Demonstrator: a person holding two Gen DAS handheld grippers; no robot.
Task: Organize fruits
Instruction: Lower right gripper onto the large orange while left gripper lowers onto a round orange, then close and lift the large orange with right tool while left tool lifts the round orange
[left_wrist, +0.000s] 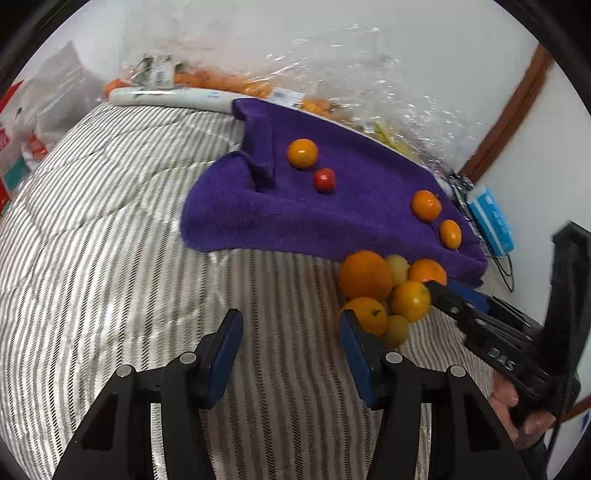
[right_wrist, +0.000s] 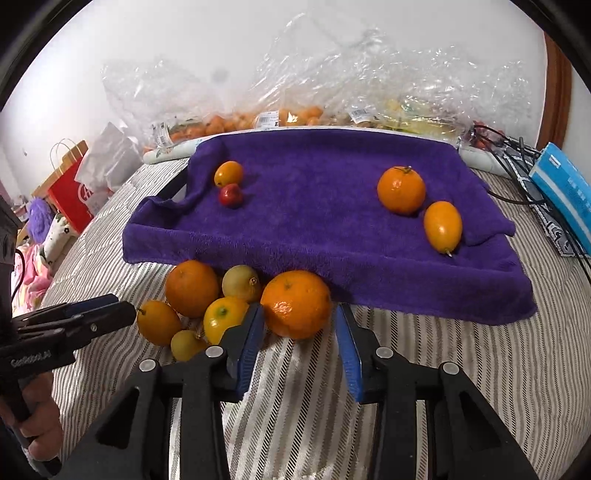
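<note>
A purple towel (right_wrist: 314, 206) lies over a tray on the striped bed. On it sit an orange (right_wrist: 401, 190), an oval kumquat (right_wrist: 442, 226), a small orange fruit (right_wrist: 228, 173) and a small red fruit (right_wrist: 230, 195). In front of the towel lies a pile of oranges and yellow-green fruits (right_wrist: 207, 306). My right gripper (right_wrist: 300, 328) is open, its fingers on either side of a large orange (right_wrist: 296, 303) on the bed. My left gripper (left_wrist: 291, 332) is open and empty, just left of the pile (left_wrist: 384, 291); it also shows in the right wrist view (right_wrist: 110, 314).
Clear plastic bags of fruit (right_wrist: 295, 114) line the wall behind the towel. A blue box (right_wrist: 565, 192) and black cables (right_wrist: 509, 147) lie at the right. A red paper bag (right_wrist: 74, 192) stands at the left. The striped bedcover (left_wrist: 110, 229) spreads left of the towel.
</note>
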